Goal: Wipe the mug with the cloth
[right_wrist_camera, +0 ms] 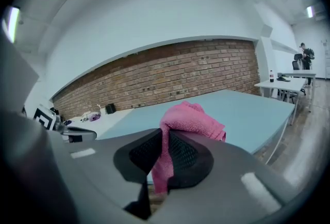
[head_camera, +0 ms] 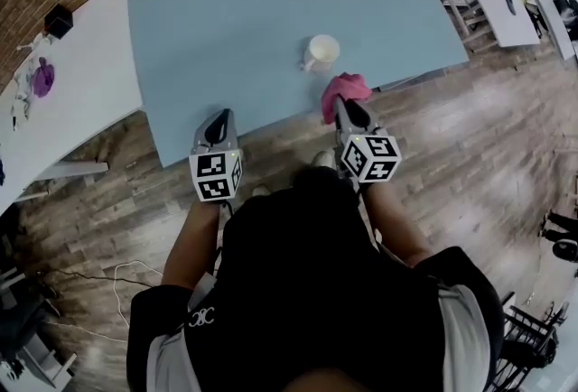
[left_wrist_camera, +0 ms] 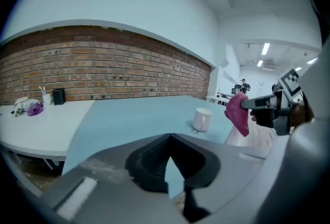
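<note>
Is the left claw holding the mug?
No. In the left gripper view the left claw is shut on nothing, and the mug stands apart from it on the blue table.

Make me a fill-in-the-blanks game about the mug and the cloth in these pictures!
1. The right gripper pinches a ___ cloth.
2. The mug stands on the ___ table.
3. The left gripper is shut and holds ___.
Missing words: pink; blue; nothing.
</note>
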A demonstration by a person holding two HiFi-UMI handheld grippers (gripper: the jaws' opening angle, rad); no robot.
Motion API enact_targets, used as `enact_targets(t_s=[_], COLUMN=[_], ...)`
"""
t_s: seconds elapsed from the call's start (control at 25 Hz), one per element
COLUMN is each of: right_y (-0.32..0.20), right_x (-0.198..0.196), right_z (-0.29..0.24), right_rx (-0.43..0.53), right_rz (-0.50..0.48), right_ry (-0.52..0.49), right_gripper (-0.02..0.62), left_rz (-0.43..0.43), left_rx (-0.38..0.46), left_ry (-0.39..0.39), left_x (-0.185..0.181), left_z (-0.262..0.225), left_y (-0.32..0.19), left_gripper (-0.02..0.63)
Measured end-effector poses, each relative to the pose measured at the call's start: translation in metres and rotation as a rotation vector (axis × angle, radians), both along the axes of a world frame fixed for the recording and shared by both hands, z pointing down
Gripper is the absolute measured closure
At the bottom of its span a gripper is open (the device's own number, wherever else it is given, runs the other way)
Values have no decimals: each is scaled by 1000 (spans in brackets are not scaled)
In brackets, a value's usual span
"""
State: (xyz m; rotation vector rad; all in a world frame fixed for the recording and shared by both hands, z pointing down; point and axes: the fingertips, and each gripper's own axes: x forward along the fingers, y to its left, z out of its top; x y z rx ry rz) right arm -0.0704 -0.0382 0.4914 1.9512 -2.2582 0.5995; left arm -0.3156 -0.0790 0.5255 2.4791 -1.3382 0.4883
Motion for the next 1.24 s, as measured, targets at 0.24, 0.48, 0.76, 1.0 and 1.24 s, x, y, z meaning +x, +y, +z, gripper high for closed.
enact_targets(t_s=[0.24,0.48,0.76,1.0,1.24], right_y=[17,31,38,39,43], right_x=[-15,-14,-14,-16,-11], right_z=[-7,-7,-11,-5,-3], right_rx=[-10,-21,-7,-20,-34], right_rz=[40,23,-16,-47,-60], right_ry=[9,29,22,30,35], right_gripper=[555,555,556,555,555], left_rz=[78,88,91,69,66], left_rx=[9,27,35,20,-1], left_ry=[-4,-9,-8,-19,-27], left_x=[10,26,41,43,48], left_z=[-10,-19,-24,-20,-16], left_y=[10,11,20,22,29], left_gripper=[600,600,600,600,600])
